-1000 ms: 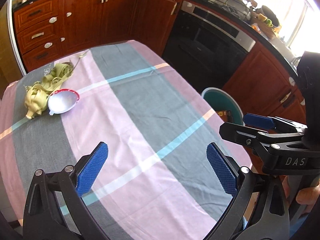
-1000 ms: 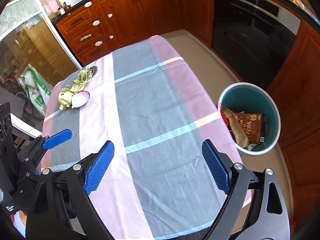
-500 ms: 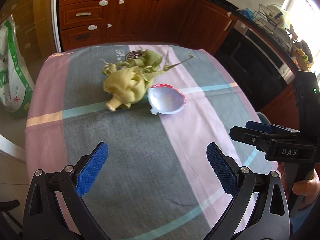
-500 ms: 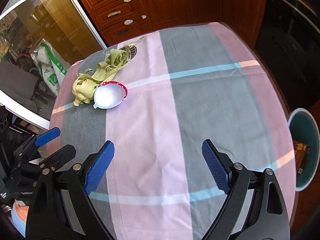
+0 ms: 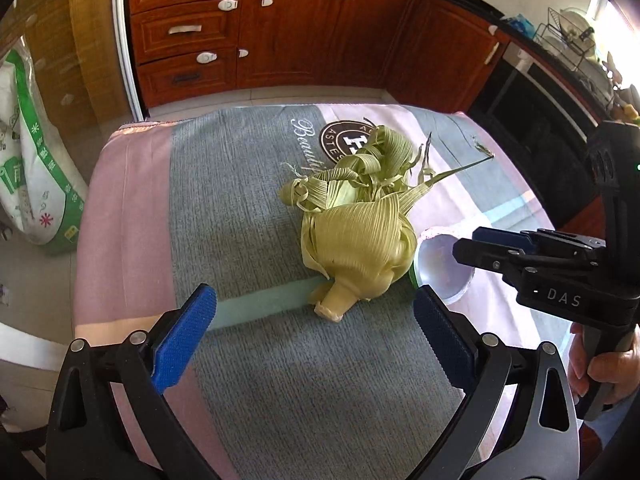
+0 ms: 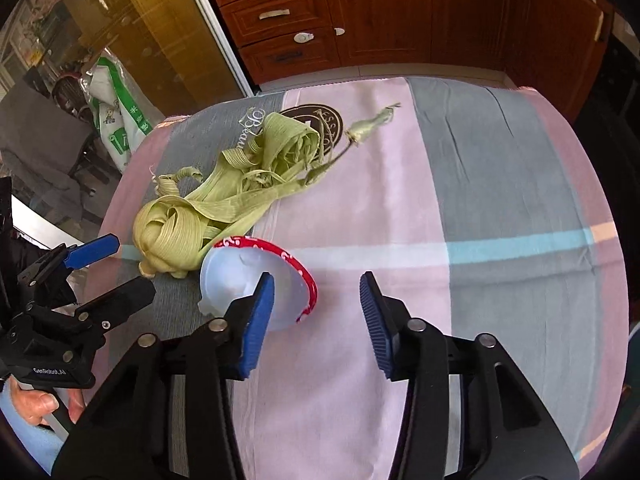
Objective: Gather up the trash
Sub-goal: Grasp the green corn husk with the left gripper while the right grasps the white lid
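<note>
A bundle of green corn husks (image 5: 356,236) lies on the striped tablecloth, its stub end toward me; it also shows in the right wrist view (image 6: 216,204). A white cup with a red rim (image 6: 256,280) lies on its side right of the husks, and shows partly in the left wrist view (image 5: 440,268). My left gripper (image 5: 316,332) is open, just short of the husks. My right gripper (image 6: 316,312) is open, narrower than before, its left pad over the cup's rim, with the right pad on bare cloth.
The table (image 6: 500,208) carries a pink, grey and teal cloth. Wooden cabinets (image 5: 280,32) stand behind. A white and green sack (image 5: 32,168) sits on the floor at left. An oven (image 5: 532,128) is at right.
Both grippers have swung left and moved close to the husks and cup. The bin has left view. The right gripper's jaws have narrowed.
</note>
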`<action>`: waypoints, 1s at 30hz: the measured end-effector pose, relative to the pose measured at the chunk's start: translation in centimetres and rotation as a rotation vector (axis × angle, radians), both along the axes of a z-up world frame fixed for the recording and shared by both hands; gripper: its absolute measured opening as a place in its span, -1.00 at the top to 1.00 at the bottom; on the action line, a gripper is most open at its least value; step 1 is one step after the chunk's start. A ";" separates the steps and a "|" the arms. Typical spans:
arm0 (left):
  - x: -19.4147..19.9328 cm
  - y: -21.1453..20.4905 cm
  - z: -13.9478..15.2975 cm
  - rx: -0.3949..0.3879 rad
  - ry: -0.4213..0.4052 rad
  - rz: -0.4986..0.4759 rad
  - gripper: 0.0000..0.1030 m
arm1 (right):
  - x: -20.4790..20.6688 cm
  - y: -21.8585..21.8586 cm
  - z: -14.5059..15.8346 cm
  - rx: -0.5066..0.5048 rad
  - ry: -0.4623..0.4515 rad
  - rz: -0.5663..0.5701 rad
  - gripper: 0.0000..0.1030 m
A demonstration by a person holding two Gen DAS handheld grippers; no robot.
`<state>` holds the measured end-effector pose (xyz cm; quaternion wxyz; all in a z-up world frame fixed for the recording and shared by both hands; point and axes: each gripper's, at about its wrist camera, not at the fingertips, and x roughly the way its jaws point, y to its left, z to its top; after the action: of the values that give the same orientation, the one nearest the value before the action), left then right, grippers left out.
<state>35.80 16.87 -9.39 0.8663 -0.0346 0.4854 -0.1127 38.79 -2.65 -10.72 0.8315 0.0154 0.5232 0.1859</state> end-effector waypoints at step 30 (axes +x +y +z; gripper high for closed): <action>1.8 -5.8 -1.8 0.081 0.007 -0.100 0.06 | -1.1 -3.1 -1.6 0.078 0.040 0.024 0.80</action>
<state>37.57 11.08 -11.20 0.8586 0.0246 0.4936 -0.1361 37.73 -5.75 -12.29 0.8174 0.0452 0.5323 0.2157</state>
